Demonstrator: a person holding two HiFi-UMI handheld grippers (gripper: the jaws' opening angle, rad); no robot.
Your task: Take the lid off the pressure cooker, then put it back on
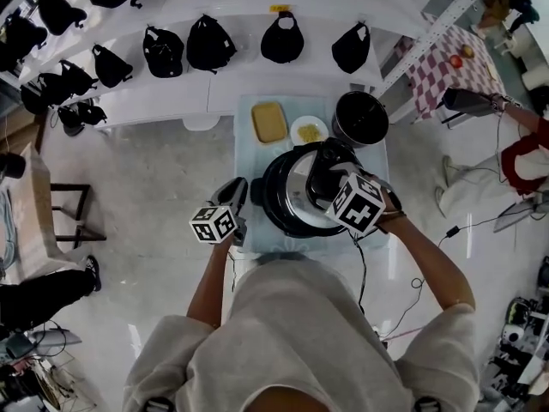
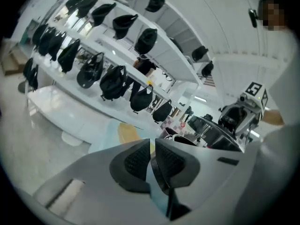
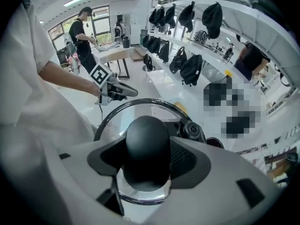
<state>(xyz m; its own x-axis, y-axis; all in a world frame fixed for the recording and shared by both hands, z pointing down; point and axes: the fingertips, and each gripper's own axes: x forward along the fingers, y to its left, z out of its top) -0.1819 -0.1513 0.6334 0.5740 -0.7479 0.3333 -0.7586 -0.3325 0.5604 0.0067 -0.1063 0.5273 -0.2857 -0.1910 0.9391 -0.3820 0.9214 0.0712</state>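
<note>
The black pressure cooker [image 1: 287,197] stands on a small pale table [image 1: 249,144] in front of me. Its round shiny lid [image 3: 140,109] carries a black knob [image 3: 146,146], and my right gripper [image 3: 147,156] is shut on that knob from above, a pad on each side. In the head view the right gripper [image 1: 324,174] sits over the cooker's middle, and the lid looks slightly tilted over the pot. My left gripper [image 1: 238,189] hovers left of the cooker, apart from it. In its own view the left gripper [image 2: 152,161] has its pads almost together with nothing between them.
Behind the cooker on the table lie a yellow tray [image 1: 268,121], a small plate of yellow food [image 1: 309,131] and a black pot [image 1: 360,117]. White shelves with black bags [image 1: 210,45] run across the back. A checkered table [image 1: 455,63] stands at the right.
</note>
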